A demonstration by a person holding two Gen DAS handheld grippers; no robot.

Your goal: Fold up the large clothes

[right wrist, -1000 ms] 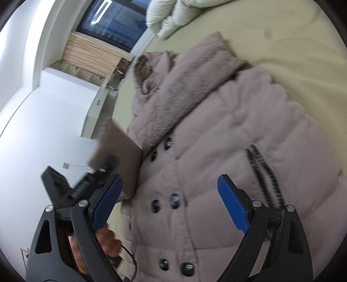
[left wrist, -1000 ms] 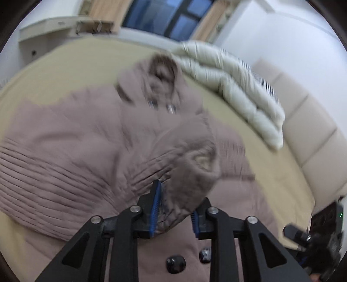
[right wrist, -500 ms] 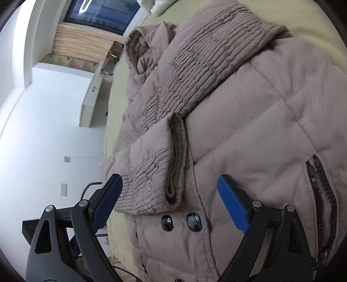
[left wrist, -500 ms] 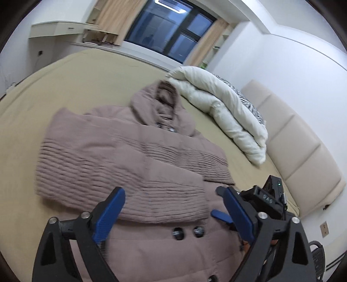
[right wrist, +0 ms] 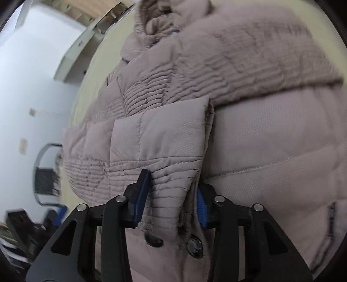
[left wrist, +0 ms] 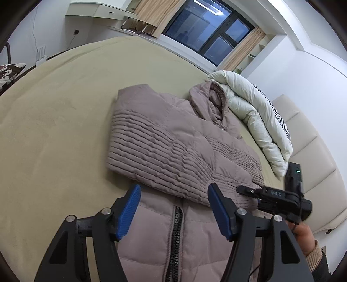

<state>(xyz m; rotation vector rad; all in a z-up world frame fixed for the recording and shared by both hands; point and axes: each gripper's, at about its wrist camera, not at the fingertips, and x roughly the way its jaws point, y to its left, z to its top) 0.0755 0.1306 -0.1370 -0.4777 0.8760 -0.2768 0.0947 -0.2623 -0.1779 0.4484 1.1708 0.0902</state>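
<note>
A mauve quilted hooded coat (left wrist: pixel 173 143) lies face up on the tan bed (left wrist: pixel 54 134), with both sleeves folded across its chest. My left gripper (left wrist: pixel 173 208) is open and empty, just above the coat's lower left side by a pocket zipper (left wrist: pixel 176 236). My right gripper (right wrist: pixel 171 199) is shut on the ribbed cuff (right wrist: pixel 169 204) of the folded sleeve, above the coat's front buttons (right wrist: pixel 193 247). The right gripper also shows in the left wrist view (left wrist: pixel 271 195), at the coat's right side.
A rolled white duvet (left wrist: pixel 256 117) lies at the head of the bed beside the padded headboard (left wrist: pixel 308 138). A window (left wrist: pixel 206 26) and a white shelf (left wrist: pixel 95 10) stand beyond the bed. A chair (right wrist: pixel 46 173) stands off the bed's side.
My left gripper let go of the sleeve, opened, and drew back to the coat's lower left. My right gripper moved in from open and closed on the sleeve cuff.
</note>
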